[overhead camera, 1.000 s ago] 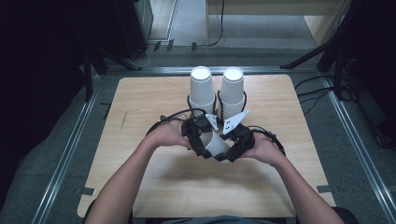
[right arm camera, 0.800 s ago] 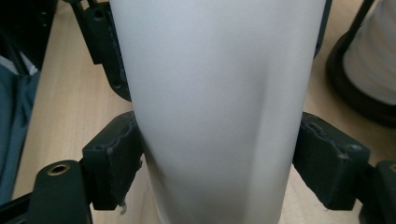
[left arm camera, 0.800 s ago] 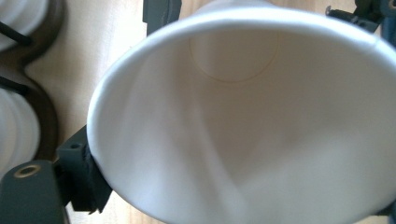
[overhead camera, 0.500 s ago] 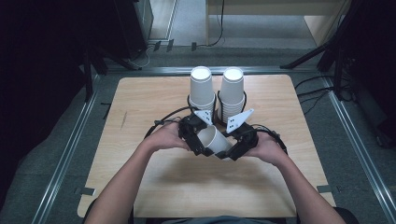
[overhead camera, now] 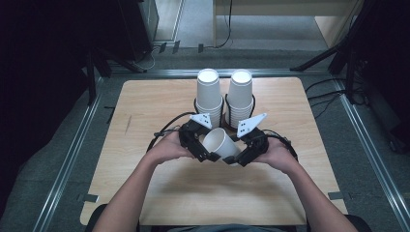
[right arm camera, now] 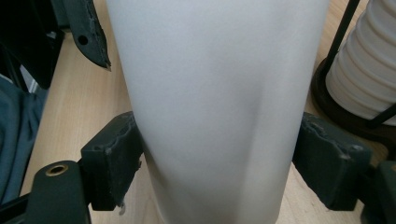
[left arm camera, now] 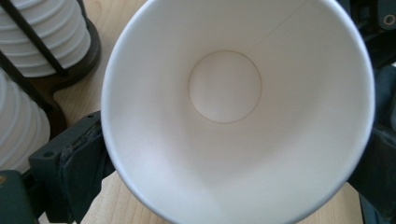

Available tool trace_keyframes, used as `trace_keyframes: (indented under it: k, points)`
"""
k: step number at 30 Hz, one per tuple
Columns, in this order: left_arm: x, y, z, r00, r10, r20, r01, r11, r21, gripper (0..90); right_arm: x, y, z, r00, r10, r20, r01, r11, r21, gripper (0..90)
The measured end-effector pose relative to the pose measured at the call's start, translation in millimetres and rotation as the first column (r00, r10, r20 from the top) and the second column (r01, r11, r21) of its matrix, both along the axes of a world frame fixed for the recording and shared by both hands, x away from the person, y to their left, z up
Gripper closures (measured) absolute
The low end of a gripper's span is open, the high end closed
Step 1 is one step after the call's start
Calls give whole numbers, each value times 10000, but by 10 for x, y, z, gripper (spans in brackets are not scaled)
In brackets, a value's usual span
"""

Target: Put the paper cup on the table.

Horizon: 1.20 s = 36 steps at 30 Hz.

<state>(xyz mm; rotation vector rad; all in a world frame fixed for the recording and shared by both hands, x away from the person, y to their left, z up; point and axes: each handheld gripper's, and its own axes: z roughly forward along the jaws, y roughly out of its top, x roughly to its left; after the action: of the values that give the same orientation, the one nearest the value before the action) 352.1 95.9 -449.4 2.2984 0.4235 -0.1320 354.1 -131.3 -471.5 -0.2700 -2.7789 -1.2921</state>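
Cup: paper cup [overhead camera: 220,143] tilted between both tongs, we judge mid-handover.
Right tongs [overhead camera: 240,155]: clamped on its wall.
Left tongs [overhead camera: 205,153]: hugging the rim; grip unclear.
Stacks [overhead camera: 209,96]: at 12 o'clock on counter [overhead camera: 145,111].

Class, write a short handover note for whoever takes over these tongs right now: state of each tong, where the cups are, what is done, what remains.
Right tongs: shut on the loose cup, jaws pressing both sides of its wall.
Left tongs: at the cup's rim, mouth facing its camera; grip cannot be told.
Cup: held tilted above the table, in front of two cup stacks in black holders.
Done: one cup is free of the stacks.
Left: probably set it down or pass it on; watch for squeezing the wall.
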Motion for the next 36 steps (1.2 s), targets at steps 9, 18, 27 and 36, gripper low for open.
trace_keyframes:
  k: [9,18,27,36]
  points:
    - [-3,24,-25,9991,355,-219,-365,9983,-445,0,10,-3,-6,10000,72,7,-72,9998,177,201]
    - [0,-35,-50,9986,403,-340,-429,9957,-822,0,-8,-5,-21,9999,-104,-109,108,9993,356,201]
    - [16,-15,-64,9987,361,-368,-390,9960,-802,71,-8,1,-27,9998,-57,-216,66,9991,421,206]
    - [36,20,-23,9980,466,-431,-493,9967,-649,90,2,8,-12,9993,-190,-326,207,9983,537,200]
